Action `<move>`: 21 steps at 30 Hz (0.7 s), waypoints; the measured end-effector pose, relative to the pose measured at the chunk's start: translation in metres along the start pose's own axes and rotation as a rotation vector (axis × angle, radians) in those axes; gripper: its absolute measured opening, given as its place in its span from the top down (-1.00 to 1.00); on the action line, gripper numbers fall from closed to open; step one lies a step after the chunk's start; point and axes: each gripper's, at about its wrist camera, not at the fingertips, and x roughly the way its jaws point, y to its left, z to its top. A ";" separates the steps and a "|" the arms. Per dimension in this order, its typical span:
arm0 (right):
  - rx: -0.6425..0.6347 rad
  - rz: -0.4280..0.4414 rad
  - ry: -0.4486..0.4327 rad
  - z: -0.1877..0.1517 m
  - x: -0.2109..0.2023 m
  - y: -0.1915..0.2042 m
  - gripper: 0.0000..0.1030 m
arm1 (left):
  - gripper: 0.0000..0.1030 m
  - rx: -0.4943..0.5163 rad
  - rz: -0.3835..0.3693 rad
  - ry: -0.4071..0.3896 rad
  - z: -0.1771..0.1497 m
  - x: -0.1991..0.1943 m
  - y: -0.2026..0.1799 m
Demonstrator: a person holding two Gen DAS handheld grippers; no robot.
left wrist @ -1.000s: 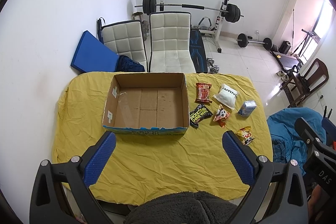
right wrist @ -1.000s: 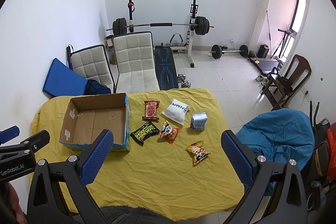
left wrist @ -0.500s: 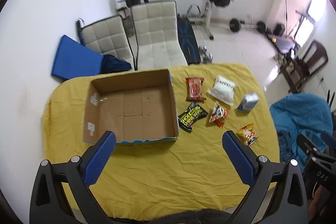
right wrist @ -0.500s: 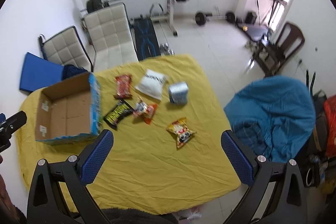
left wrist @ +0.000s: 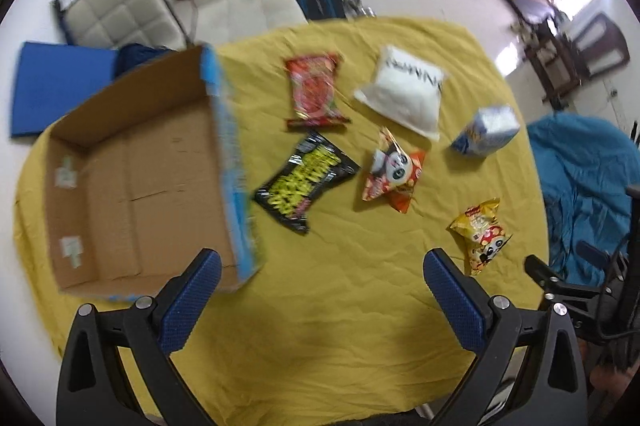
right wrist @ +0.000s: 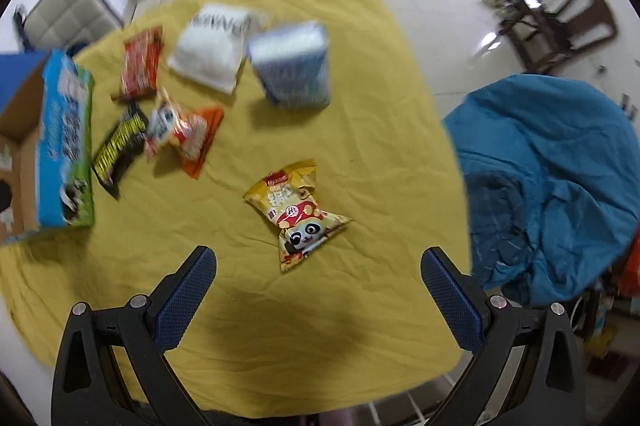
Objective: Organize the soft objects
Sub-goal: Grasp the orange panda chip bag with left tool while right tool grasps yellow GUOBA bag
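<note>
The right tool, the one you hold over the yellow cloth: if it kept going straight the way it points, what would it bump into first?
Probably the yellow panda snack packet. It lies nearly centred ahead of the open right tool, nothing between them. Depth is unclear, so it might meet bare yellow cloth instead.

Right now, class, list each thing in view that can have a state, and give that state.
Cardboard box: open, nothing inside.
Left claw: open, holding nothing.
Right claw: open, holding nothing.
Yellow panda snack bag: sealed, lying flat on the yellow cloth.
White pouch: lying flat.
</note>
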 end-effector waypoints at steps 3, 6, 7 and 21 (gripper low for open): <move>-0.050 0.005 0.078 0.011 0.046 -0.001 -1.00 | -1.00 0.045 -0.010 0.062 0.013 0.037 -0.017; -0.086 0.021 0.133 0.015 0.074 0.003 -1.00 | -1.00 0.080 -0.013 0.120 0.024 0.072 -0.031; -0.095 0.027 0.154 0.017 0.084 0.004 -1.00 | -1.00 0.085 -0.014 0.130 0.026 0.080 -0.034; 0.059 0.111 0.253 0.017 0.153 -0.022 -0.39 | -1.00 0.161 -0.004 0.210 0.067 0.143 -0.067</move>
